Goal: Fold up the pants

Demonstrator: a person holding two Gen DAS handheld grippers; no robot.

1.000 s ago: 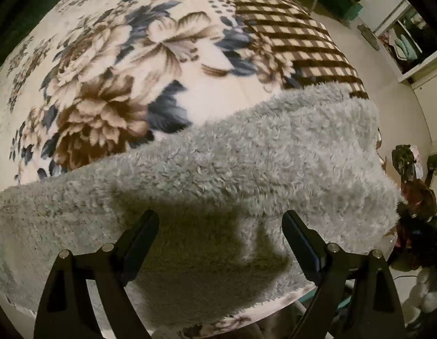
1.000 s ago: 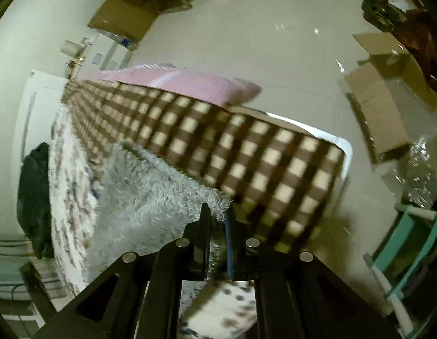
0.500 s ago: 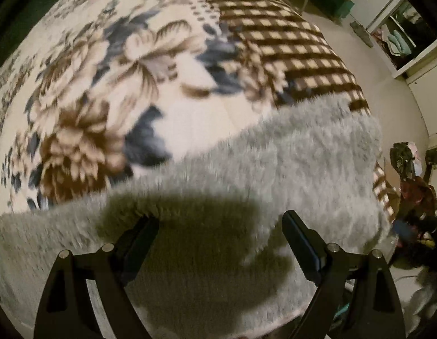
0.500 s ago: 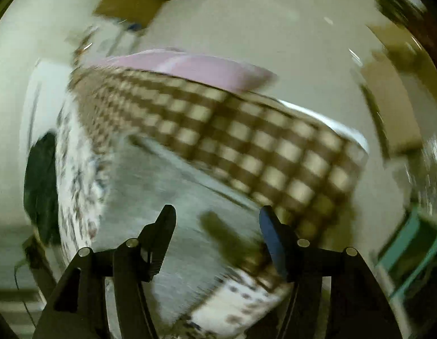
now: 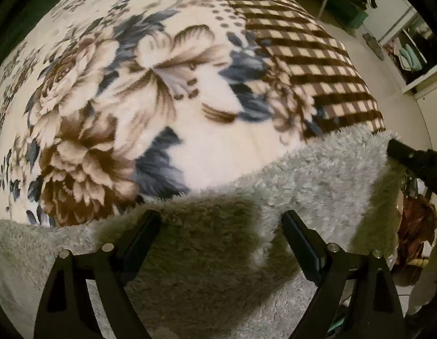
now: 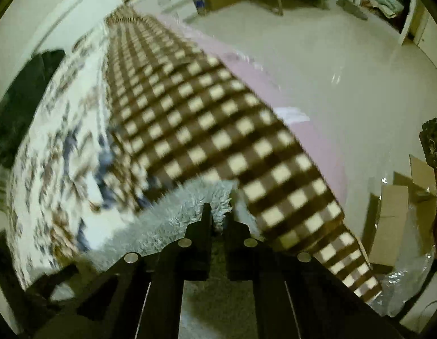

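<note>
**Right grip on pants edge, left spread above – fold abt to start**

Fluffy grey pants (image 5: 317, 175) lie flat on the floral/checked blanket (image 5: 195, 90) covering the bed, along the near edge, w/ one end close to the checked border (image 6: 207, 130).

Right gripper (image 6: 218, 217): fingers clenched on the fuzzy edge of the pants at that end – pile is pinched between the tips in the right wrist view. In the left wrist view a black part of it (image 5: 416, 161) shows at the far right end of the garment.

Left gripper (image 5: 221, 220): fingers spread wide, nothing between them, just above the middle stretch of the pants; casts a shadow on the pile. Contact w/ fabric – can't tell.

Step, as I judge it: corner grasp done on the right, left not yet gripping. Looks like setup for the fold, not the fold itself. Frames are motion-blurred.

Next move prob needs: left to drop onto the near edge & clamp, then both lift together & carry the edge over so the layers line up. Thick pile = may slip, so bite deep.

Containers: an open cardboard box (image 6: 399, 220) on the floor past the bed; contents not visible. Shelf unit (image 5: 410, 53) w/ folded teal cloth inside, detail too small.
</note>
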